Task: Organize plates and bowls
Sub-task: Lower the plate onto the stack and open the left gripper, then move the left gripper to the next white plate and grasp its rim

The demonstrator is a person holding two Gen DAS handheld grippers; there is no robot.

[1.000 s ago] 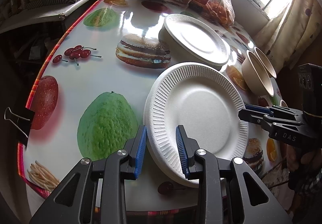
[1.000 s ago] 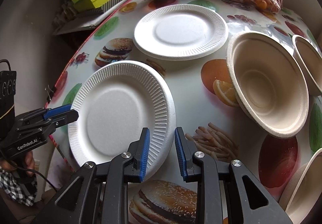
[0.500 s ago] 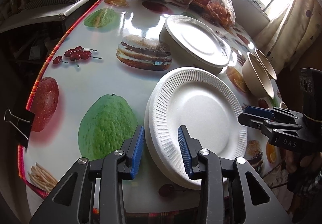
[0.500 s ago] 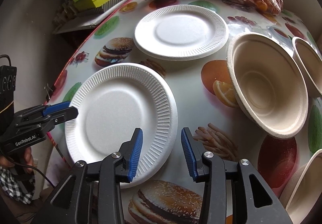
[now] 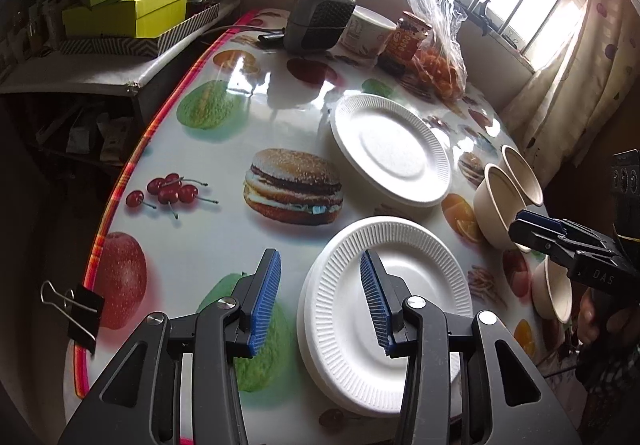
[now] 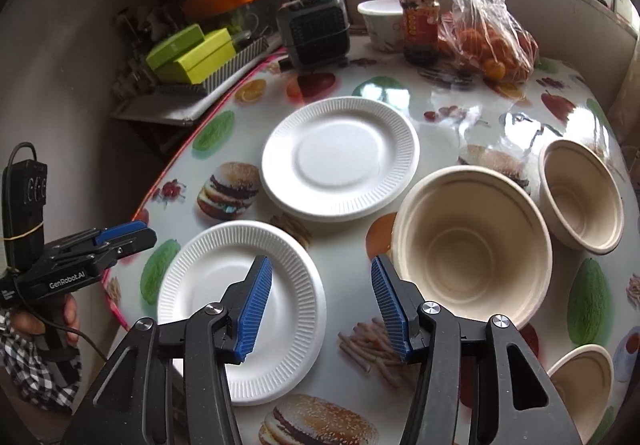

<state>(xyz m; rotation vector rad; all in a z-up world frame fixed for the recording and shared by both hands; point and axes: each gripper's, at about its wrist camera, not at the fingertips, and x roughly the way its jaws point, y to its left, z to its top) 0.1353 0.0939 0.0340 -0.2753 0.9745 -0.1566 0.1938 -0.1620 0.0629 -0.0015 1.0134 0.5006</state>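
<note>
Your left gripper [image 5: 320,301] and right gripper [image 6: 320,305] both gape, holding nothing. The near foam plate [image 6: 224,285] lies at the table's edge; only the right view shows the bowl [image 6: 472,253] interiors, a third bowl [image 6: 580,377] being cut off.

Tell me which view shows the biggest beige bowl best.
The right wrist view: the large beige bowl sits close, its whole rim and inside visible, just past the open right tool. The left wrist view shows it only from the side, small, partly hidden by that tool.
</note>
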